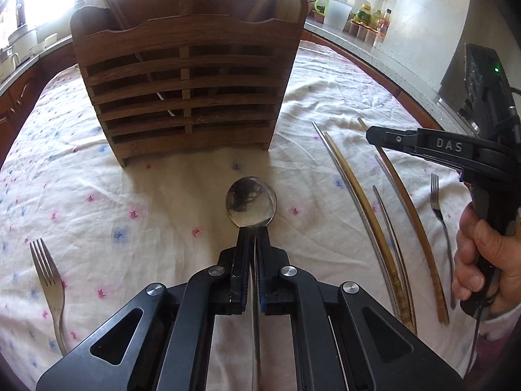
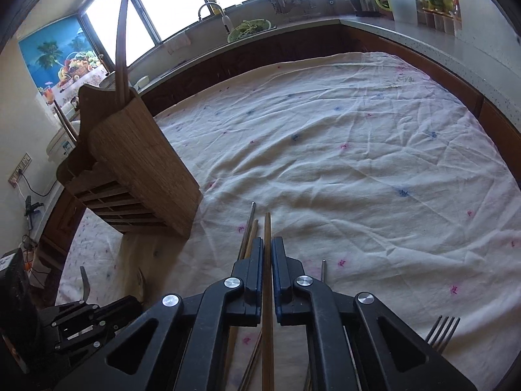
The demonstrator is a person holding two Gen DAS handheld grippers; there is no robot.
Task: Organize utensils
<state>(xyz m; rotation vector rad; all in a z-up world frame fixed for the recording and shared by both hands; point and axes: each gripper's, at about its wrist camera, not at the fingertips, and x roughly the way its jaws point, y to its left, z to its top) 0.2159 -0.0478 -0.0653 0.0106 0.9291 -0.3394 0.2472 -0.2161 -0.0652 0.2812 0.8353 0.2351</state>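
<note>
Spoon (image 1: 251, 202): left gripper (image 1: 253, 233) fingers clamping its handle, bowl pointing ahead toward wooden holder (image 1: 185, 97). Brown chopstick (image 2: 267, 228): right gripper (image 2: 267, 244) fingers pinching it, lying lengthwise ahead.

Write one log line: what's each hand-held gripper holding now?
left hand-held gripper: shut on spoon | right hand-held gripper: shut on wooden chopstick | wooden holder: ahead

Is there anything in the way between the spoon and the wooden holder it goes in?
Nothing visible. The left gripper is shut on the spoon, and only bare tablecloth lies between it and the wooden holder. The forks and chopsticks lie off to the sides.
</note>
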